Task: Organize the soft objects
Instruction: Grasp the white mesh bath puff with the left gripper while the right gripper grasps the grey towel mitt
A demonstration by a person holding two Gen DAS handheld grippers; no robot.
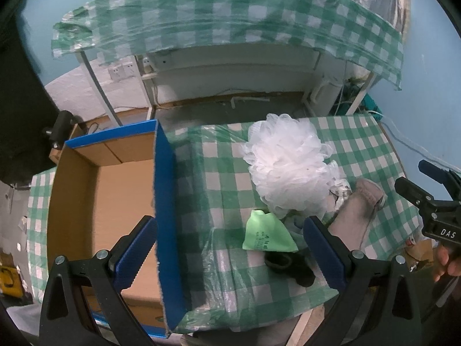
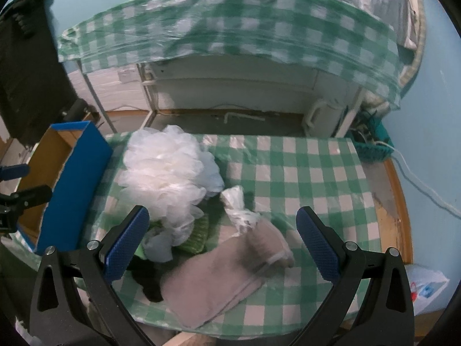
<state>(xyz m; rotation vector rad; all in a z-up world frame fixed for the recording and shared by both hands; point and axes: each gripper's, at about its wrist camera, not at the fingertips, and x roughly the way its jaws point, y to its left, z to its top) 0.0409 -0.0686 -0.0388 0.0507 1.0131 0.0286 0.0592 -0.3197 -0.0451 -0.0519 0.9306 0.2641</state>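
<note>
Far left: box (image 1: 121,201), blue outside, brown inside, nothing visible in it, sitting on the checked surface (image 1: 219,190). Left tool (image 1: 230,256) hovering astride the box's right wall, spread wide, gripping nothing. Right of the box, a clump of soft things near the front edge: white puff (image 2: 164,173) at the back, green pouch (image 1: 266,232) and black cloth (image 1: 291,265) in front of it (both half tucked under the puff in the right view), knotted plastic bag (image 2: 237,210) touching the grey towel (image 2: 219,276). Right tool (image 2: 222,248) poised over the towel and bag, likewise spread, holding nothing. Judged an early step: nothing boxed yet, picking not begun. Next move likely a descent of the right tool onto the towel, pinching a fold rather than the flat, then carrying left across into the box.
</note>
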